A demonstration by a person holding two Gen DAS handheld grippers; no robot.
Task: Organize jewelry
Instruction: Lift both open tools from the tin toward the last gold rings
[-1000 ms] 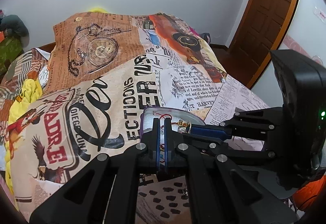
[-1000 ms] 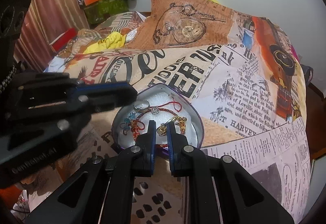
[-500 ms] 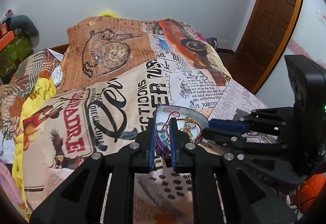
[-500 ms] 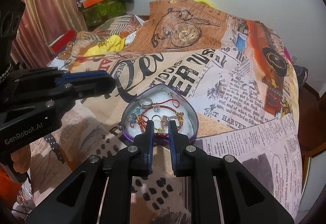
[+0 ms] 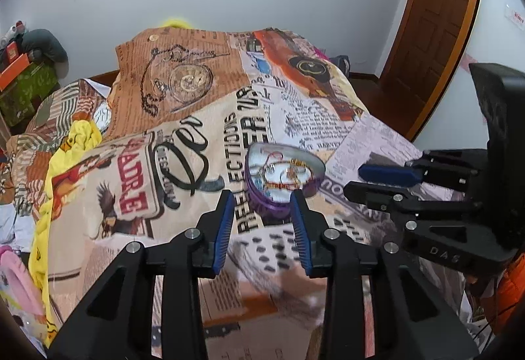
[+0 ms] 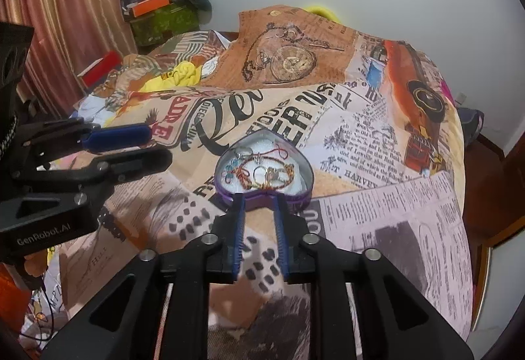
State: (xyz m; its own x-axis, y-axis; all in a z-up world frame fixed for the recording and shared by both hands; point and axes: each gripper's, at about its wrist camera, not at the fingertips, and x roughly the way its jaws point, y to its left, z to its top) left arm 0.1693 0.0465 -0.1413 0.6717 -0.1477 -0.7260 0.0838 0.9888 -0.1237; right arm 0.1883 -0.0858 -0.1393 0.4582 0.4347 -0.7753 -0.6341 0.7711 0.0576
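A purple heart-shaped box (image 6: 305,176) lies open on the printed bedspread, with a white lining and several bracelets and rings (image 6: 262,173) inside. It also shows in the left wrist view (image 5: 262,202). My left gripper (image 5: 262,196) is open and empty, held just in front of the box. My right gripper (image 6: 259,199) is open and empty, its tips at the box's near edge. Each gripper shows from the side in the other's view: the right one (image 5: 380,179) and the left one (image 6: 144,143).
The bedspread (image 6: 361,117) with newspaper and pocket-watch print covers the bed. Yellow cloth (image 5: 75,137) lies bunched at the left. Boxes (image 6: 157,12) are stacked by the curtain. A brown door (image 5: 436,15) stands at the right.
Both grippers have opened and drawn back from the box. The jewelry stays in the box.
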